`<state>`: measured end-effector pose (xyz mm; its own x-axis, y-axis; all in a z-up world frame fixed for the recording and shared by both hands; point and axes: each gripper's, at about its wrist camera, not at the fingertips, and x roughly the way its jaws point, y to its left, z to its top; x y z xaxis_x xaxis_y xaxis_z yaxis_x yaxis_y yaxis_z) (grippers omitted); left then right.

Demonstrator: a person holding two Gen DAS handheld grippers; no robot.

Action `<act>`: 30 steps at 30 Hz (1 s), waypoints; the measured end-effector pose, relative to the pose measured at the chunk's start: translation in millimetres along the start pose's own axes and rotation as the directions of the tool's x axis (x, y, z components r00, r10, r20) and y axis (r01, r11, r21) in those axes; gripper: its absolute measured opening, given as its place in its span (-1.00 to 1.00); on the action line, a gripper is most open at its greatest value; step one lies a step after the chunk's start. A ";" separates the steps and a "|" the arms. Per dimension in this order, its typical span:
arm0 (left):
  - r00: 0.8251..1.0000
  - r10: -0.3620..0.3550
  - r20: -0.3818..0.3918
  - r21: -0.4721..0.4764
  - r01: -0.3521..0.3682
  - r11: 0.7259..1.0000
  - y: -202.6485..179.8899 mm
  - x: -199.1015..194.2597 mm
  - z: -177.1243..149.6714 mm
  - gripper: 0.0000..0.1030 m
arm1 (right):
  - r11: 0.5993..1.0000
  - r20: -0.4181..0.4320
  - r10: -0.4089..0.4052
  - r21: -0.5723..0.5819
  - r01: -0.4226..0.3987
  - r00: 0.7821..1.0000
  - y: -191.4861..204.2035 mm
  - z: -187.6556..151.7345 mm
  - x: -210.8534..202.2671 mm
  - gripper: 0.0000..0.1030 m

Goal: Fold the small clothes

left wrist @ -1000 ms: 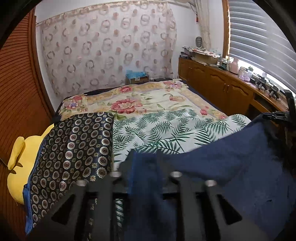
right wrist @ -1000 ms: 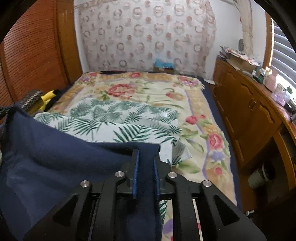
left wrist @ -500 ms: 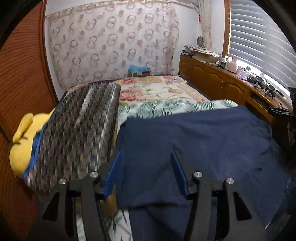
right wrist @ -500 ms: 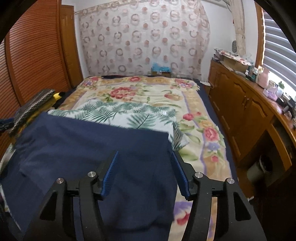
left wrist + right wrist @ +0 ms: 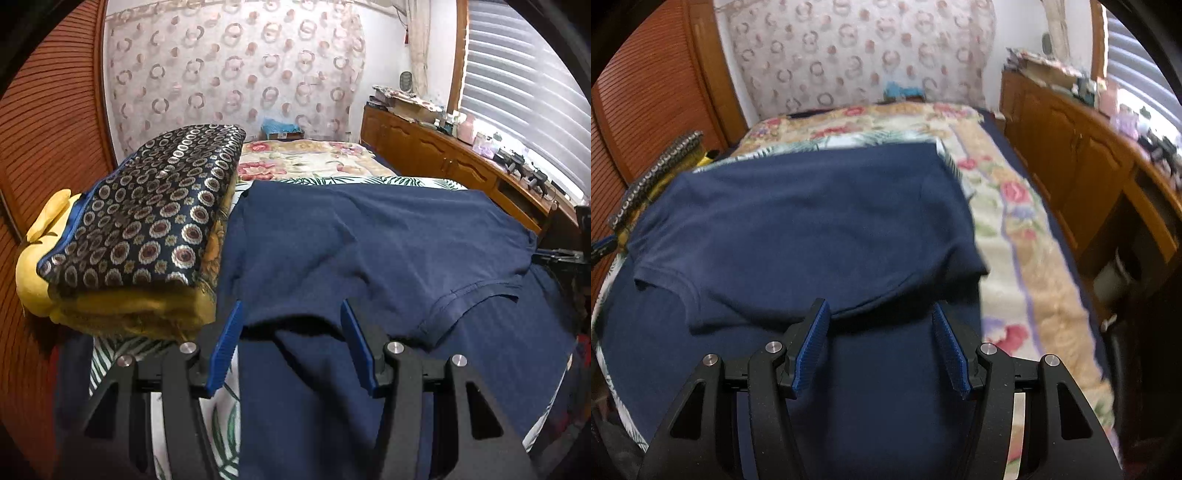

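Both claws, the left gripper and the right gripper, stand with jaws apart after just opening, pads clear of the cloth. A navy shirt lies folded on the bed, long axis across the bed, its collar toward the grippers, just beside the patterned folded quilt.

Both cameras sit just behind their own fingers, close over the near end of the bed, tilted down and facing its far end and the patterned curtain. The left view looks from the left edge, the right view from the right edge. Both share the navy shirt and the wooden cabinets.
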<state>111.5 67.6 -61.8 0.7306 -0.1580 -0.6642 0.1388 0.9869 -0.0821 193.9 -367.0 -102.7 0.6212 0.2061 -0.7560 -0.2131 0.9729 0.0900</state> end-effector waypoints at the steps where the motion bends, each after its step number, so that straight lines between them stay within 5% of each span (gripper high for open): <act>1: 1.000 -0.002 -0.002 -0.003 0.002 1.000 -0.4 -0.5 -1.4 0.04 | 1.000 0.004 0.001 0.005 -0.002 1.000 1.2 -1.6 0.9 0.14; 13: 1.000 0.024 -0.003 -0.065 -0.024 0.998 10.6 -6.8 -15.7 0.04 | 0.999 0.019 -0.029 0.037 0.028 0.999 4.7 0.4 12.8 0.17; 30: 0.989 -0.105 -0.108 -0.169 0.086 0.982 8.5 33.8 -11.8 -0.07 | 0.997 0.009 -0.082 -0.009 0.082 0.997 15.2 -0.6 17.7 0.20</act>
<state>129.5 71.0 -93.7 0.6355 -0.2564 -0.7283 0.0864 0.9610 -0.2629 201.2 -348.6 -115.1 0.6437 0.1262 -0.7548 -0.1677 0.9856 0.0217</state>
